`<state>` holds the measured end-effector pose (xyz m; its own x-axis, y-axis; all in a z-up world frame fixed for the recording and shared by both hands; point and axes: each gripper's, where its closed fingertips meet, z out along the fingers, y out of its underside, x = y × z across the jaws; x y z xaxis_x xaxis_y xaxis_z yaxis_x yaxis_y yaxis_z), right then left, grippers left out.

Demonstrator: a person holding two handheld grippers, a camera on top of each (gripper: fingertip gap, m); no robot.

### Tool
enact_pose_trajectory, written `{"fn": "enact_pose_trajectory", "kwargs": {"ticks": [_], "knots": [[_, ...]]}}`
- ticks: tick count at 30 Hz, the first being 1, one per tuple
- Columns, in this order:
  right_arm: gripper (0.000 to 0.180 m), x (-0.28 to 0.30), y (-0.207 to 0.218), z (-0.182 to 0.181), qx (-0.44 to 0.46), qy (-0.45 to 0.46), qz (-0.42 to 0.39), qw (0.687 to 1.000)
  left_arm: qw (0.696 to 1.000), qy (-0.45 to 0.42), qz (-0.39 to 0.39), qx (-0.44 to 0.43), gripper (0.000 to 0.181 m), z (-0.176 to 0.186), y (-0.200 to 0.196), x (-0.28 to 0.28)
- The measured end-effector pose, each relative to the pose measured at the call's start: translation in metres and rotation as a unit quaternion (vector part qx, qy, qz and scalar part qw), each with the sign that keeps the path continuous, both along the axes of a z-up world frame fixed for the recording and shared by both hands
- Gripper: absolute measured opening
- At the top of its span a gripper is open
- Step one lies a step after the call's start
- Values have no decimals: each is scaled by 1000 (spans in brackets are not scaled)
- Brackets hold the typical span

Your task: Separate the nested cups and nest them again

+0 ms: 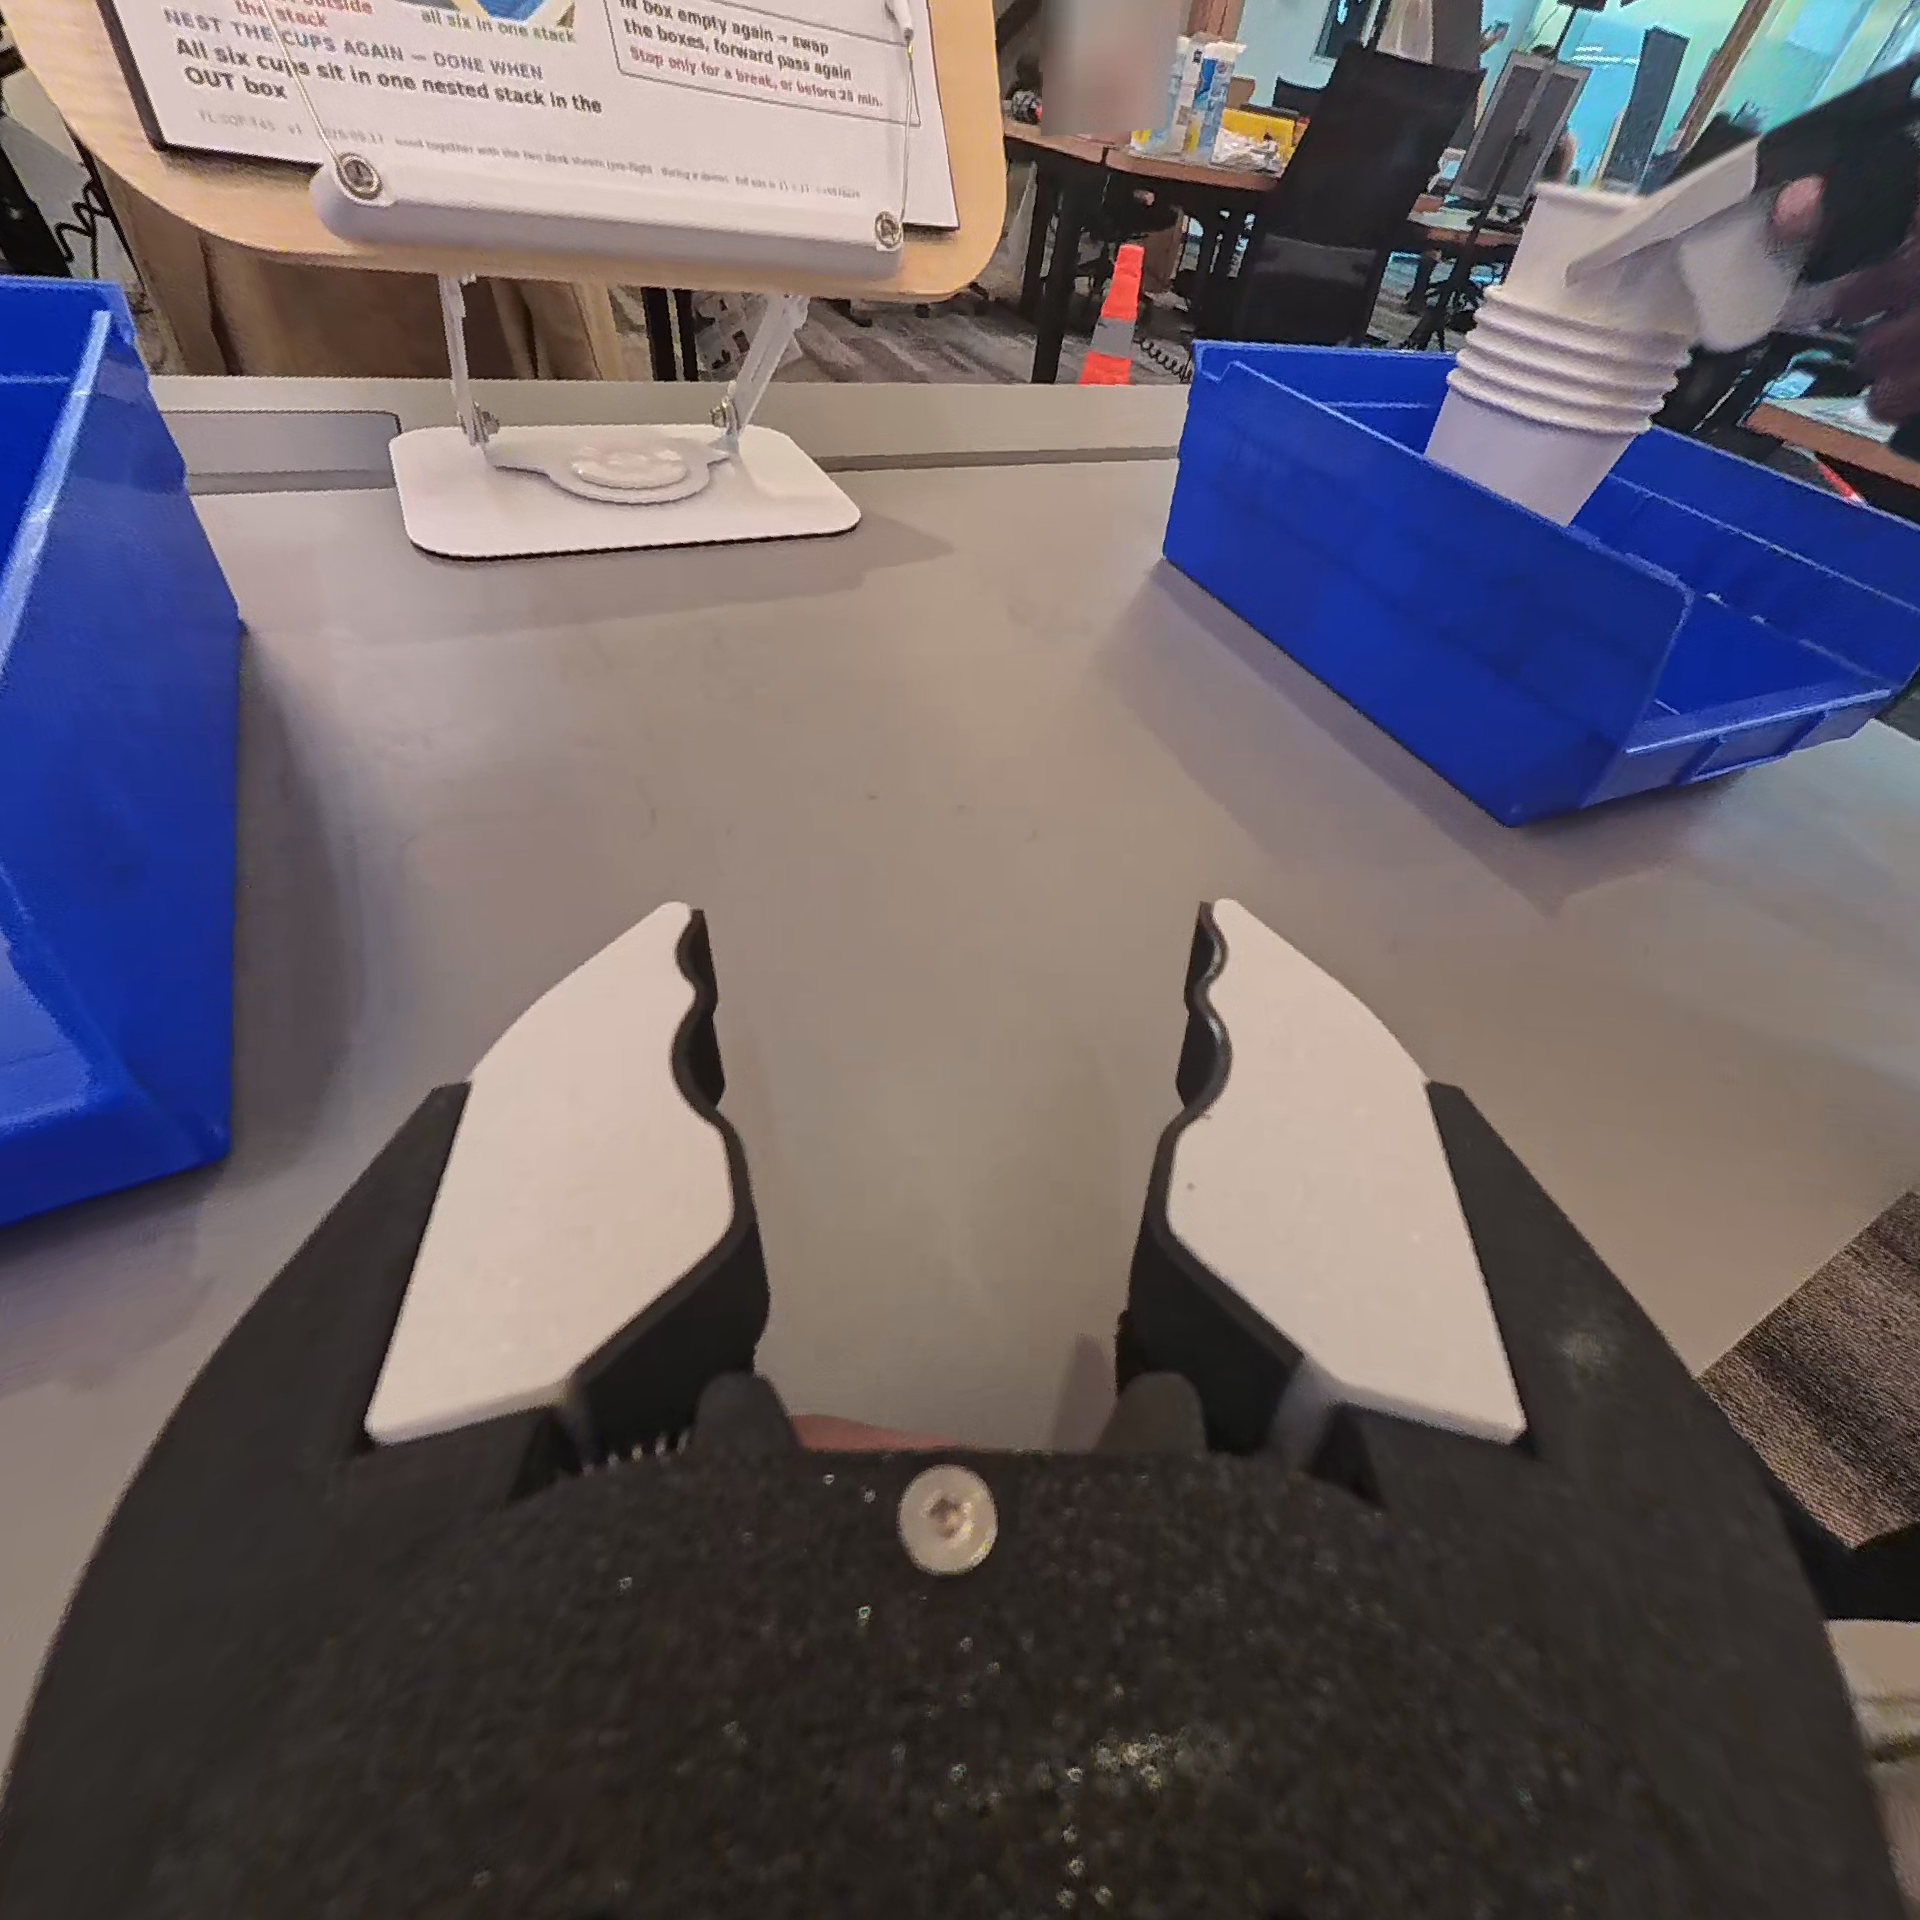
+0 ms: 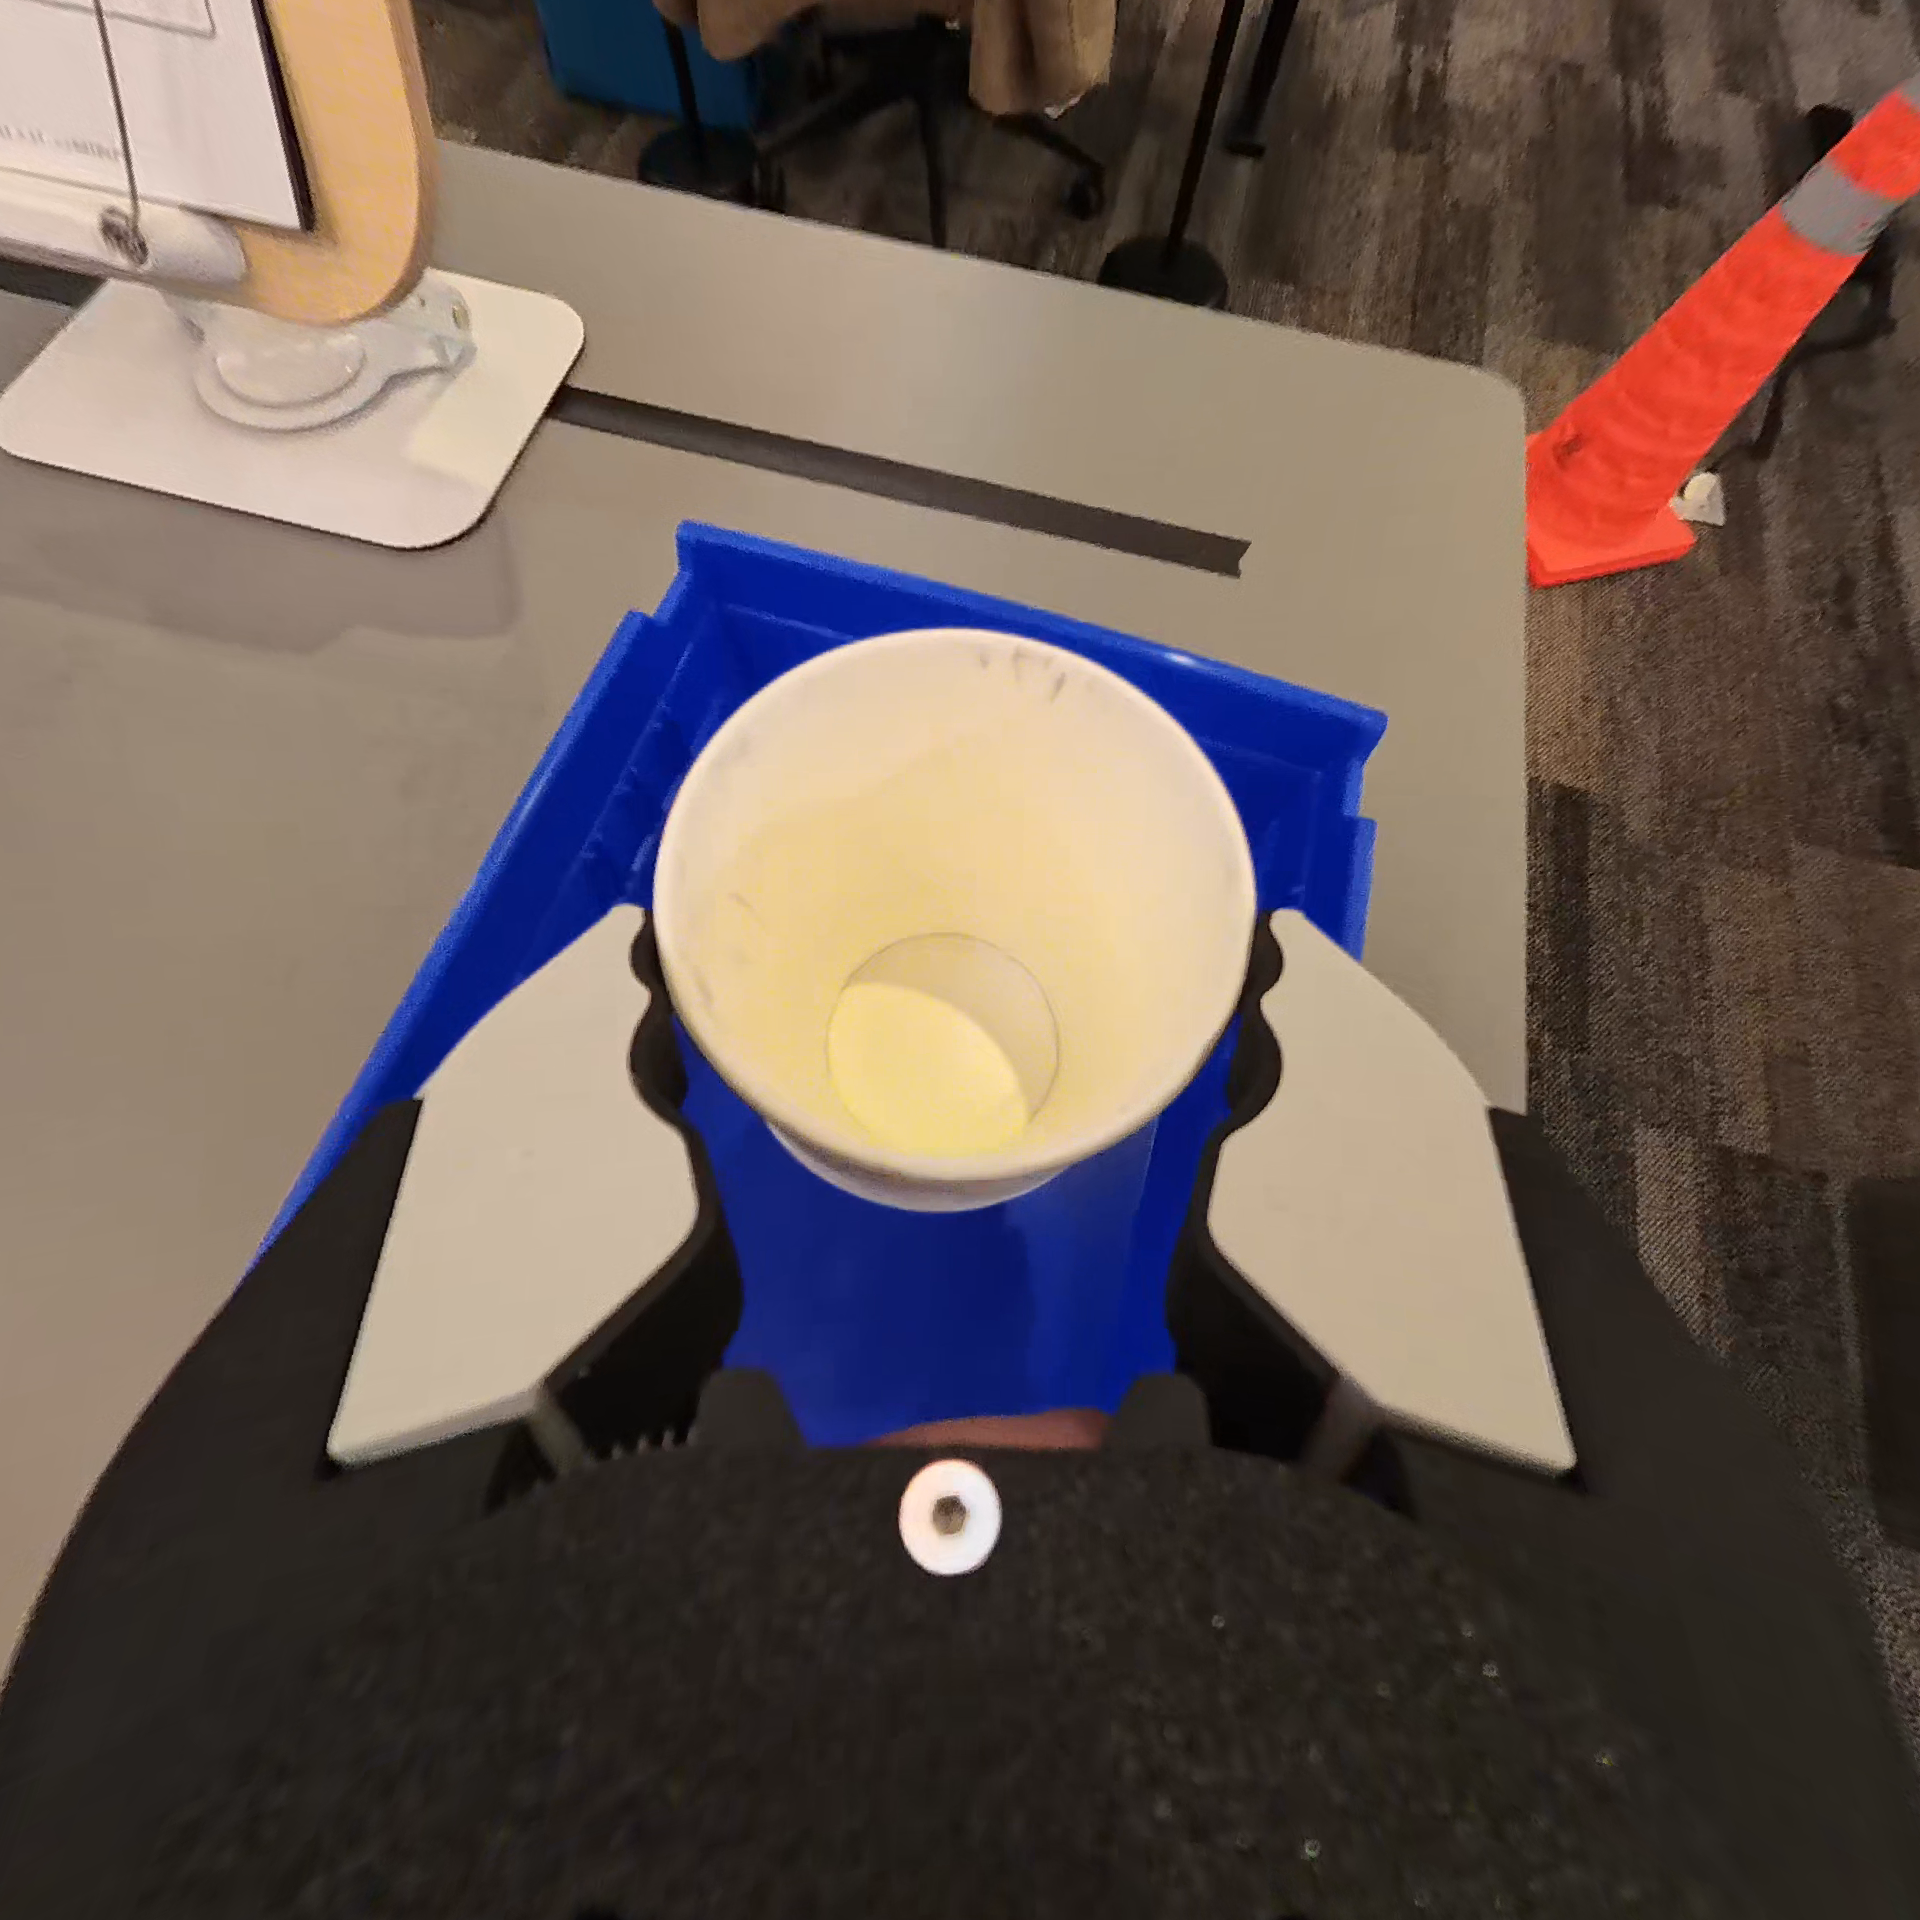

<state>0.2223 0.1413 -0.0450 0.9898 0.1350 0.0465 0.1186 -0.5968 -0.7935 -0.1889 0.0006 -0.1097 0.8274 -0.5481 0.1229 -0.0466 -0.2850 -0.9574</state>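
Grey table (image 1: 935, 727), white document stand (image 1: 623, 488) holding a printed sheet, orange traffic cone (image 2: 1704, 343) on patterned carpet (image 2: 1714, 831), office chairs behind.

Cups (image 2: 951, 914) — matt white paper, scuffed w/ dark marks near the rim, stacked rims ribbed. Bin (image 2: 935, 1309) round them: glossy blue plastic, smooth. Table (image 1: 935, 779) under the bin — smooth grey, soft sheen. Left gripper (image 1: 951, 920): matt white finger plates on grainy black plastic, shiny metal screw. Stand (image 1: 623, 488) left of the bin: white, matt; board looks like wood.
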Motion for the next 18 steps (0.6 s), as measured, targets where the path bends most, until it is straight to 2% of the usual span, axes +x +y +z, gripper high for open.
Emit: {"fn": "enact_pose_trajectory", "kwargs": {"ticks": [6,12,15,18], "knots": [[104,-1,-5,-19,-28,-9,12,999,1000,-8,-21,0,86,0,-5,10],[107,4,-4,-33,-42,-68,15,997,1000,-1,-31,-1,87,-4,-8,16],[110,6,-9,-20,-13,-96,12,995,1000,-1,-31,-6,87,-6,-8,16],[109,-5,-30,9,38,-121,16,992,1000,-5,-17,-2,87,-3,-5,10]]}}
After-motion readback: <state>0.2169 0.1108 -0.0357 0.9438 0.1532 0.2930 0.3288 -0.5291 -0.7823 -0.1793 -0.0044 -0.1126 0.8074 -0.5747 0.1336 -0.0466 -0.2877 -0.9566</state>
